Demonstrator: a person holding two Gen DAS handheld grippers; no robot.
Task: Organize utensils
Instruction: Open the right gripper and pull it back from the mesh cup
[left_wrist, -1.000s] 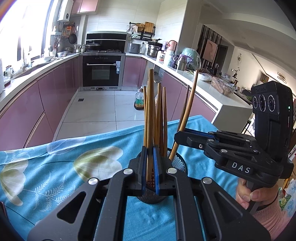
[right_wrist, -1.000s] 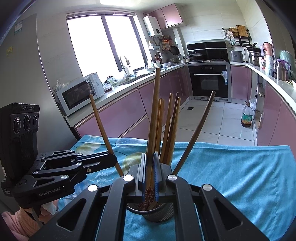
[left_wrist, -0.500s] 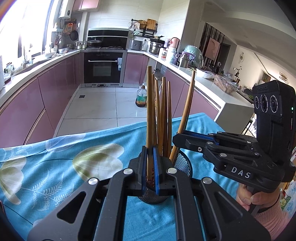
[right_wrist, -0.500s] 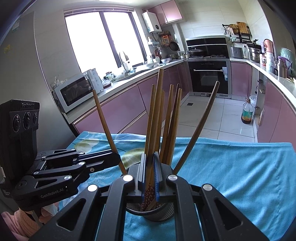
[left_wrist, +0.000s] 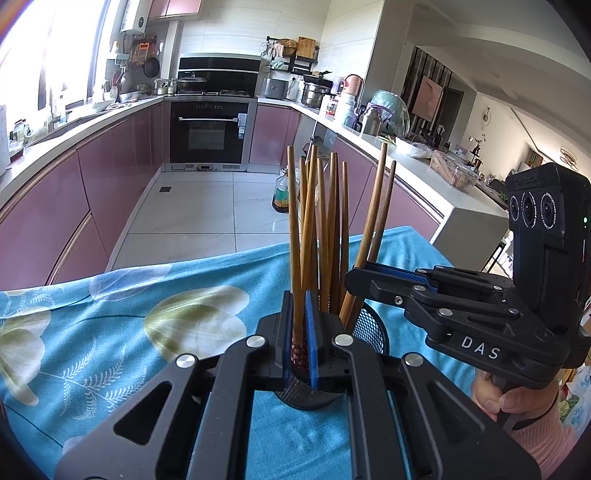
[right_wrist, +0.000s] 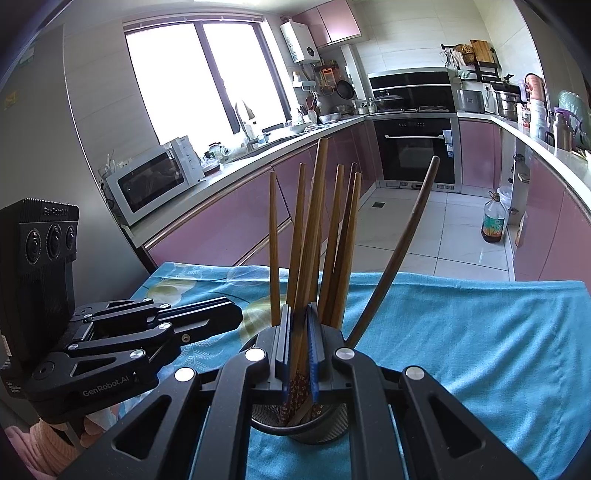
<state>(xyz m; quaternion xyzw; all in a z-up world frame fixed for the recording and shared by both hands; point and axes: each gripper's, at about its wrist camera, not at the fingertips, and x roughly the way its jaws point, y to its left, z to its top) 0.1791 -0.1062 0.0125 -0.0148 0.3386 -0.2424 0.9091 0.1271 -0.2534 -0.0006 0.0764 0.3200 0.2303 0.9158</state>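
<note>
Item 1, far left: worktop (left_wrist: 92, 332), covered in a blue cloth with pale flower print. Bare of loose utensils in both views, so the job appears close to done.

Item 2, left gripper (left_wrist: 300, 332): fingers clenched on a single wooden chopstick (left_wrist: 294, 240), held low on the shaft near its patterned end, upright, with that end inside the holder. In the right wrist view this gripper comes in from the left edge, and the chopstick it holds stands at the left of the bundle.

Item 3, centre: black mesh utensil holder (left_wrist: 369, 332), standing on the cloth near the far edge of the worktop. Contents: a bundle of wooden chopsticks (left_wrist: 332, 229), tips up, fanned slightly.

Item 4, right gripper (right_wrist: 298, 350): fingers clenched on another chopstick (right_wrist: 314, 229), also low on the shaft, its patterned end already down in the holder. One darker stick (right_wrist: 399, 251) leans far out to the right against the rim.

Handling note, as judgement: both sticks look seated or nearly so. Lower each until its end rests on the holder floor, then release one side at a time. Draw each gripper straight back and clear of the bundle, since snagging a neighbour could tip the light holder or flick the leaning stick out.
</note>
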